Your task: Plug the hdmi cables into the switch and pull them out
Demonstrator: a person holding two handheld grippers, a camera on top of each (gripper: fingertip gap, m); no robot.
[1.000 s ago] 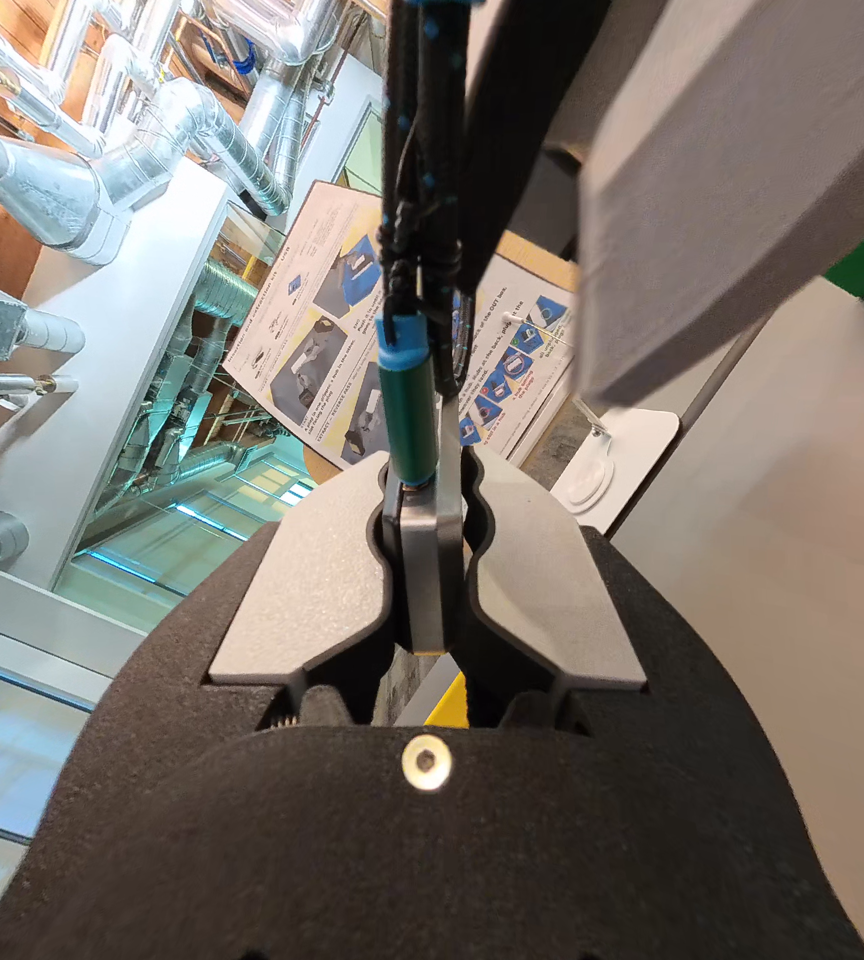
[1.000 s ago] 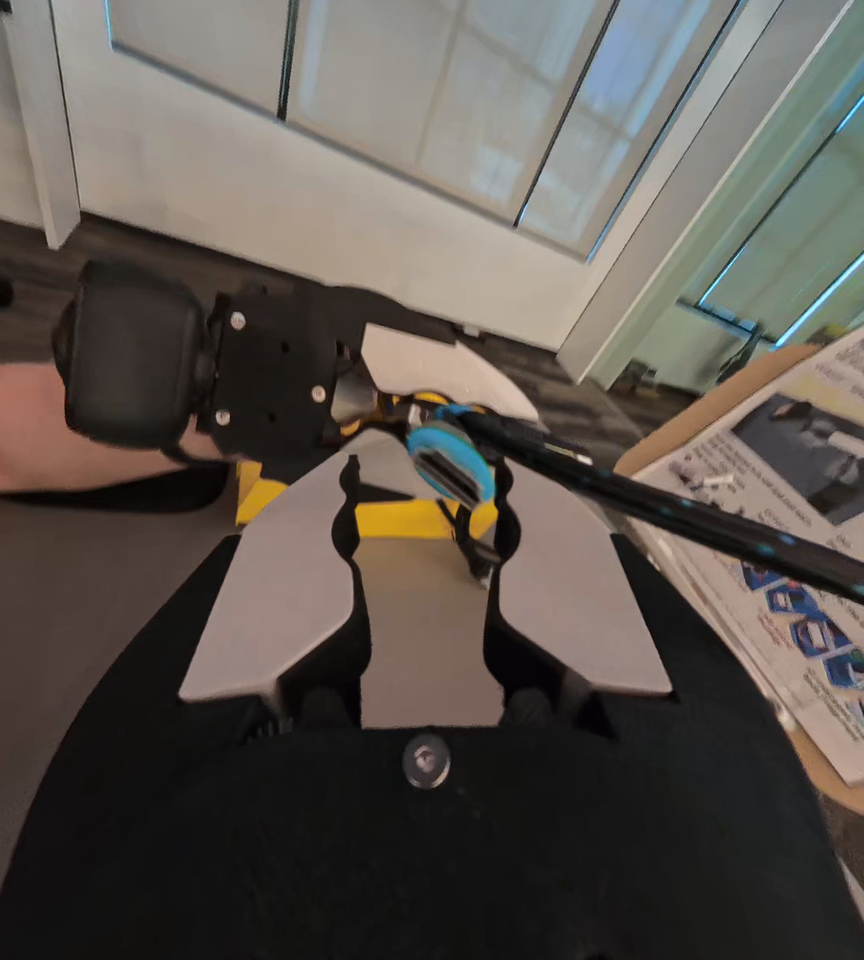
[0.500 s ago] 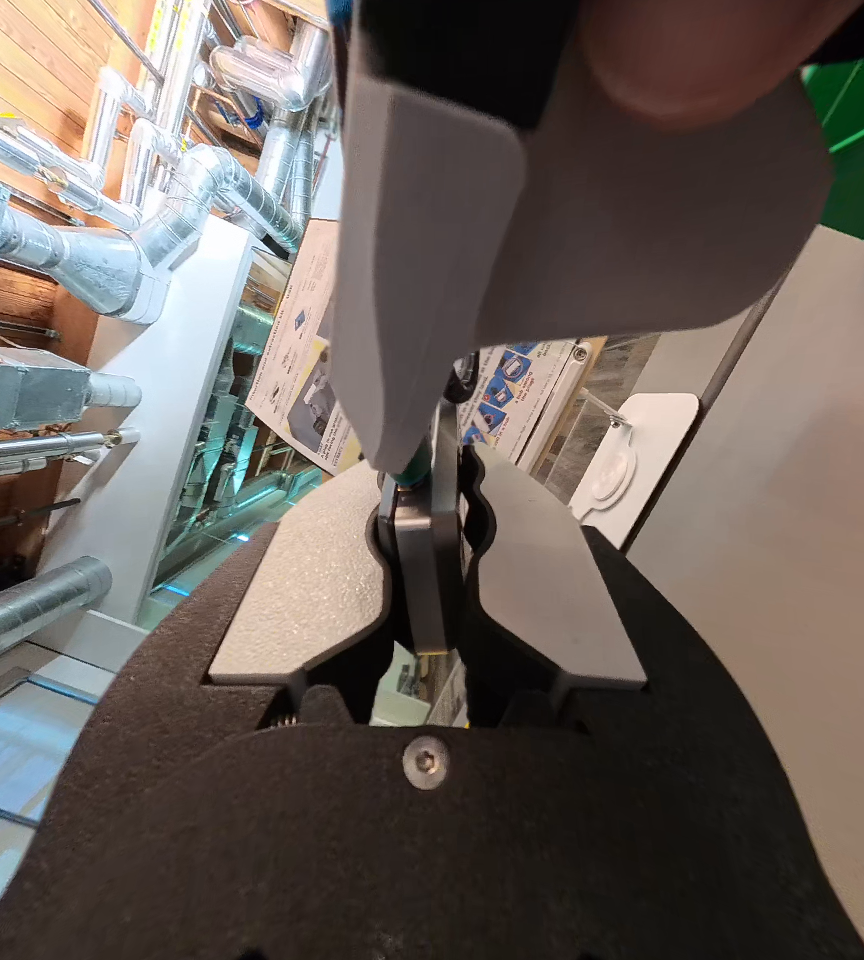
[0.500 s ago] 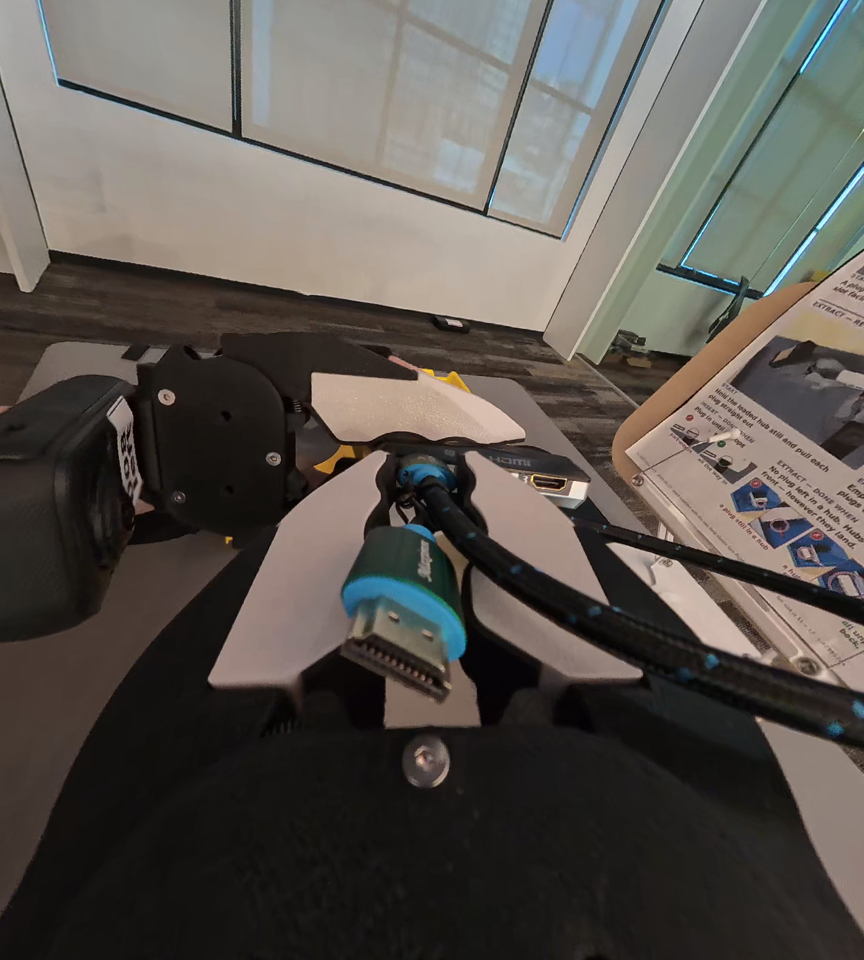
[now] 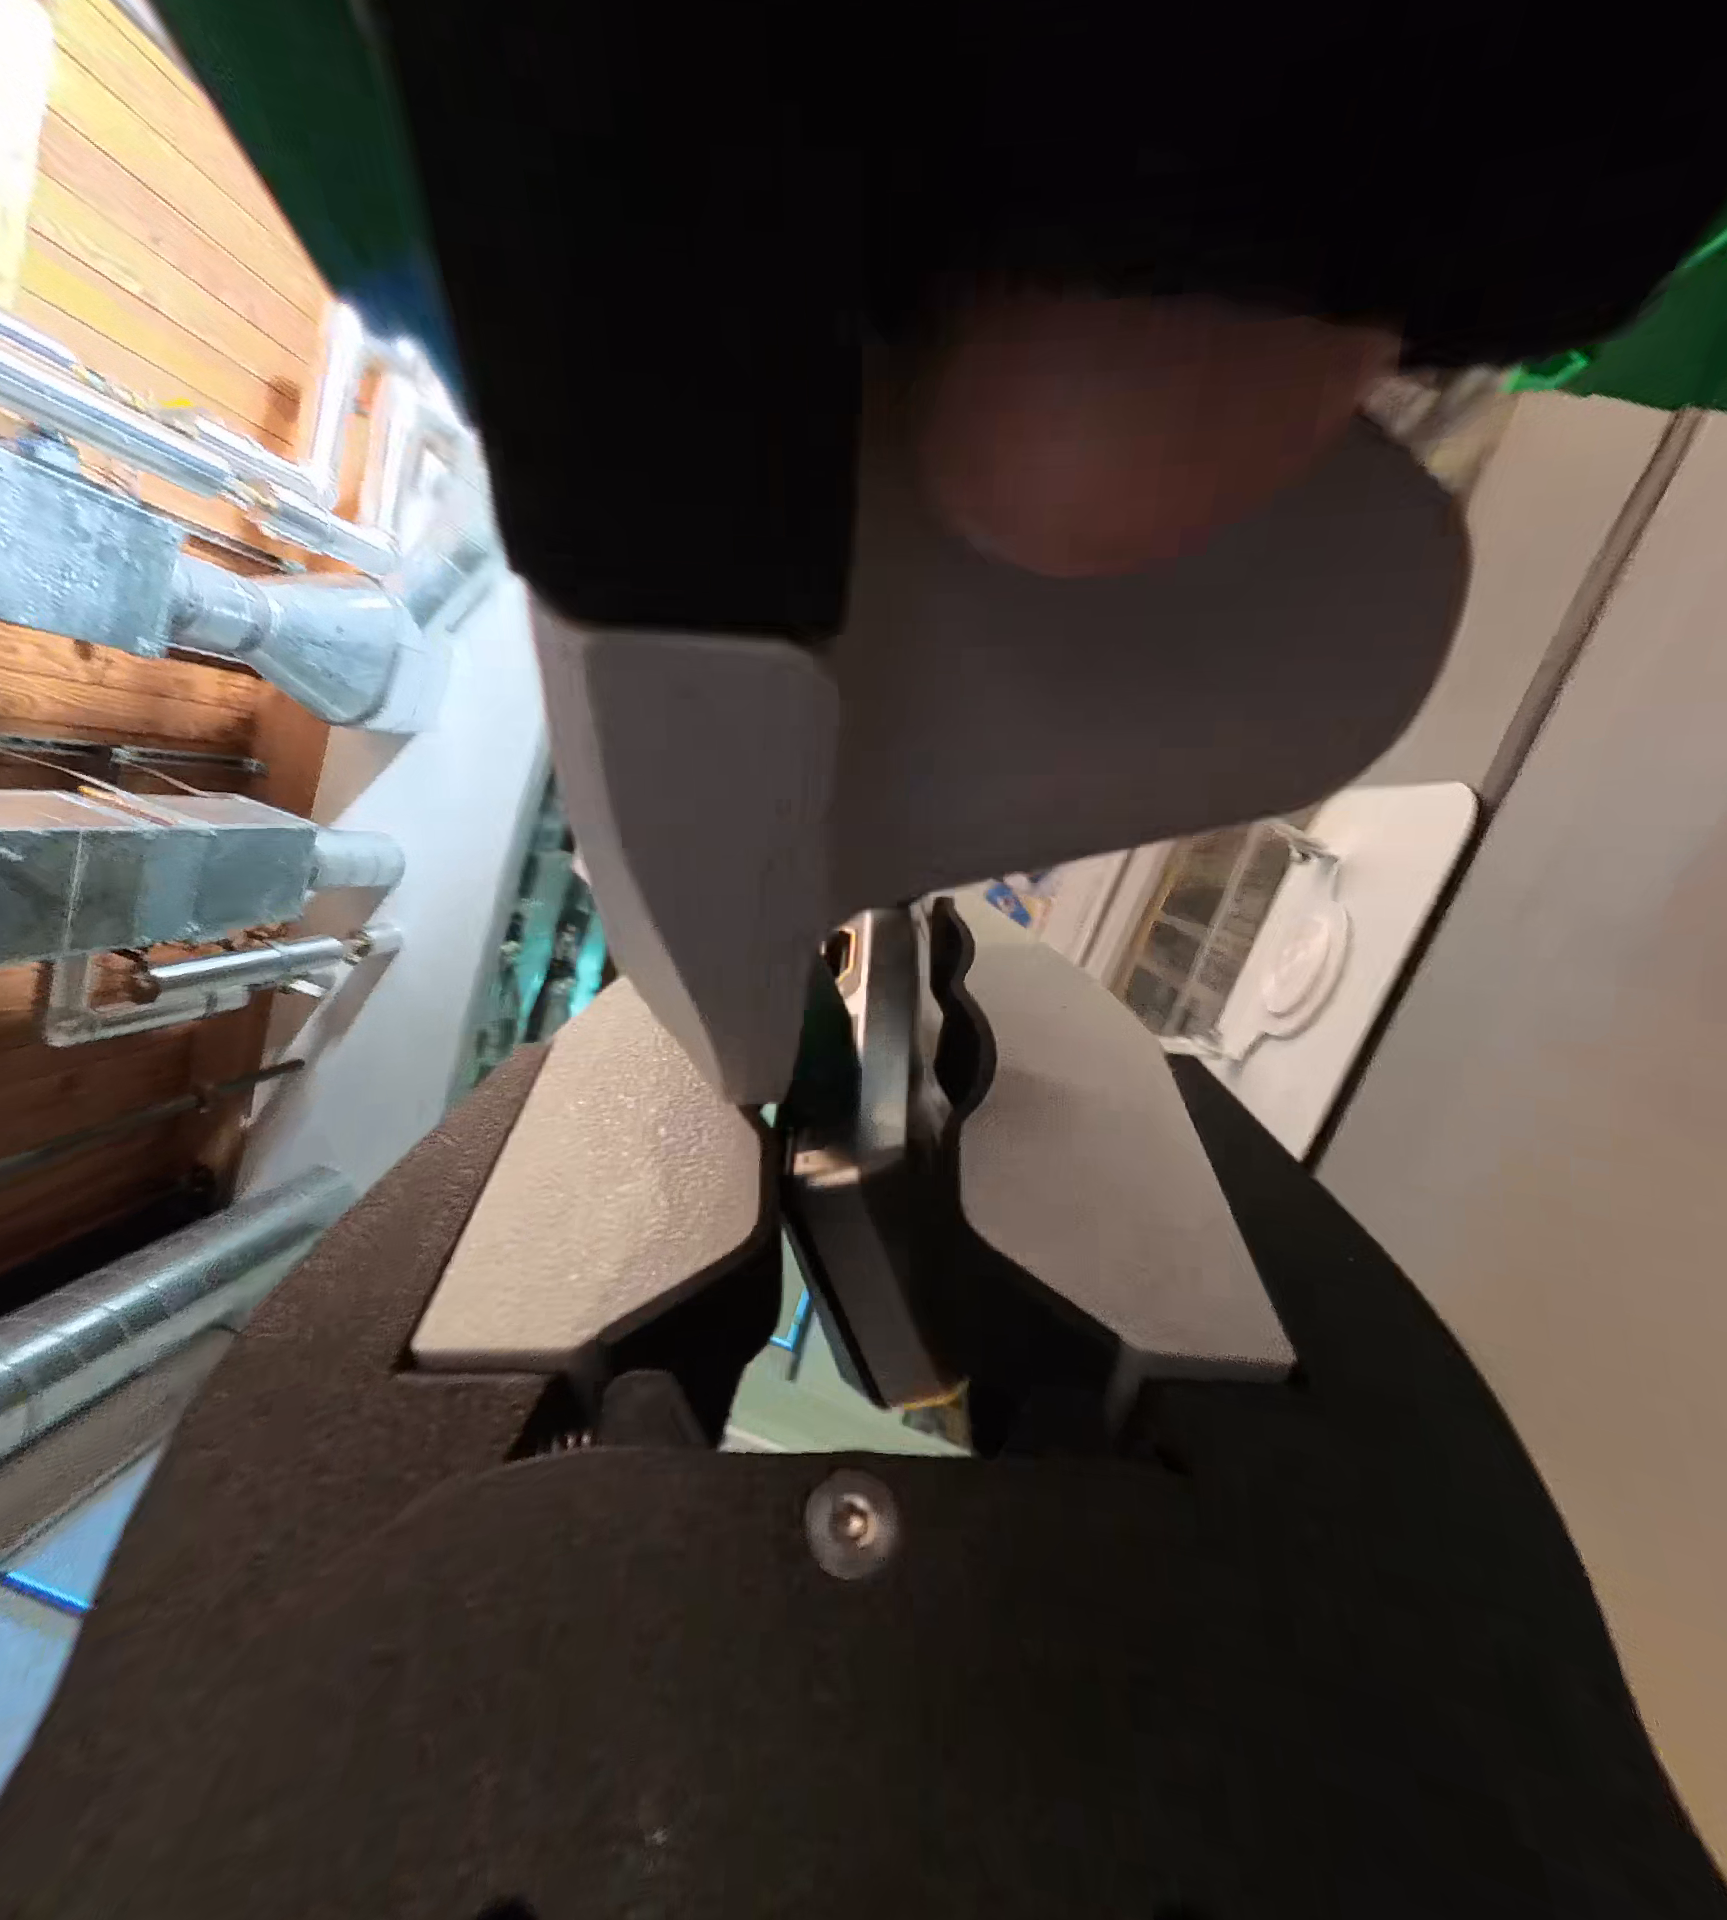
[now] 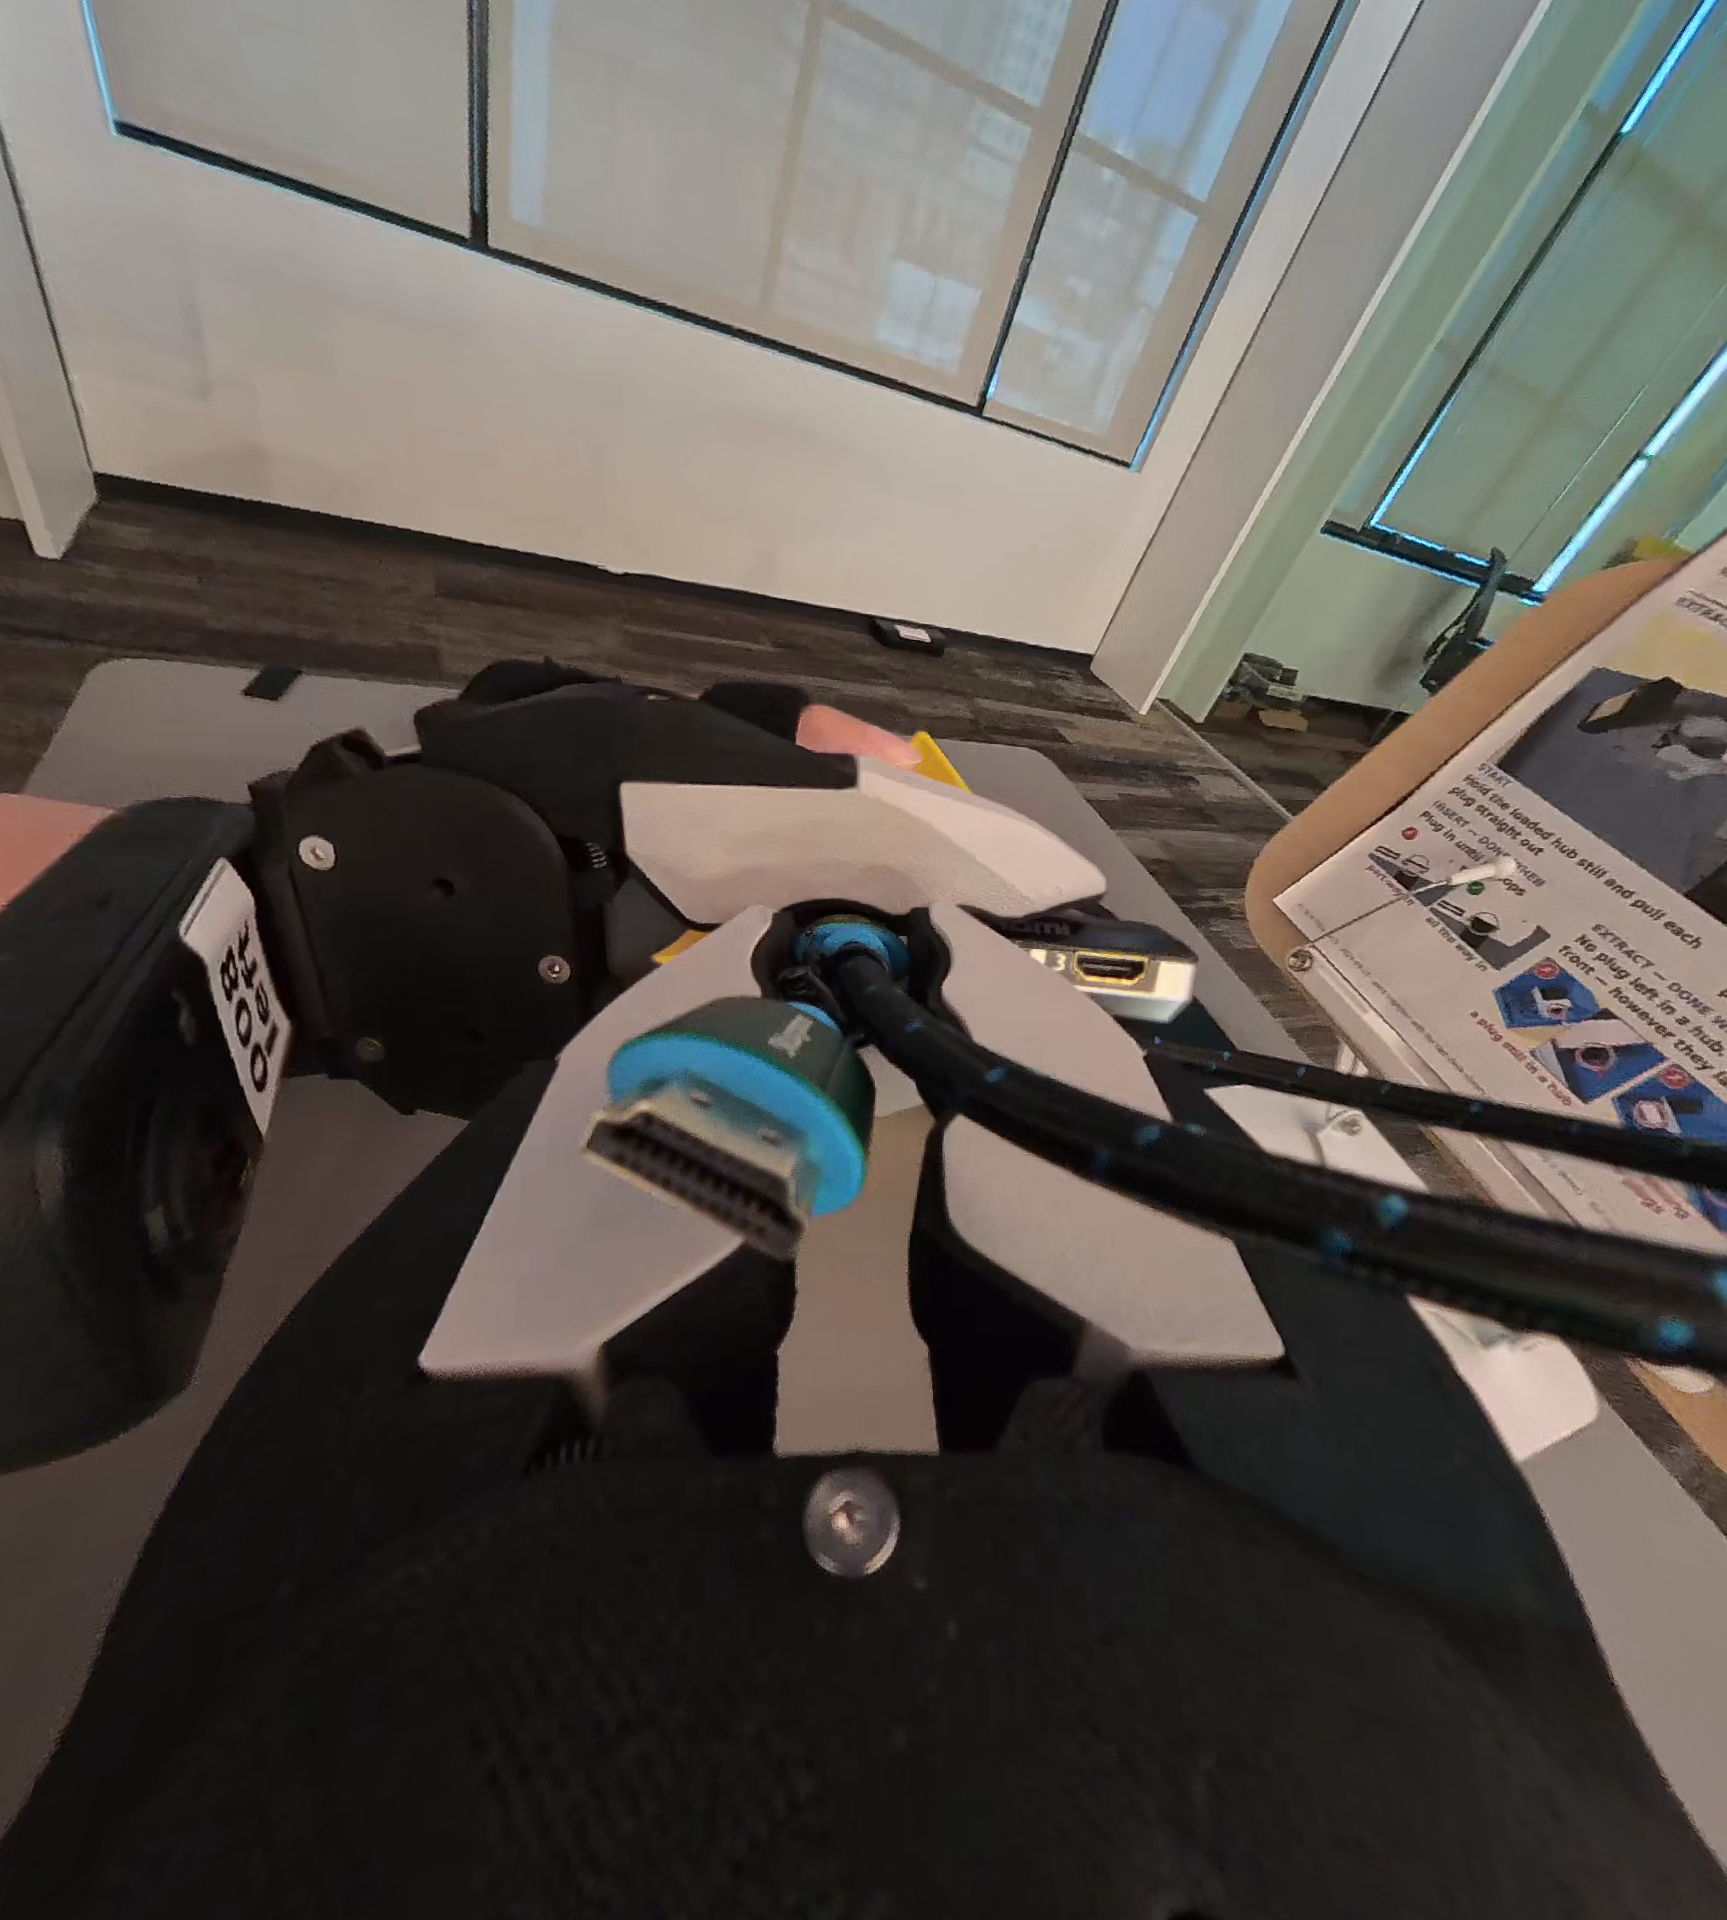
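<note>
1. The HDMI switch is held edge-on in the closed left tool, above the table.
2. The right tool is closed around a seated blue-collared plug; a loose HDMI plug dangles nearby.
3. Judged step: extraction; a straight pull is called for next.

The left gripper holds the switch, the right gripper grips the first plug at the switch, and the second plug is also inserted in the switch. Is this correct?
Not quite. The second plug is not inserted: the right wrist view shows it free, connector bare. The left gripper holds the switch; the right gripper grips the first plug at it.
</note>
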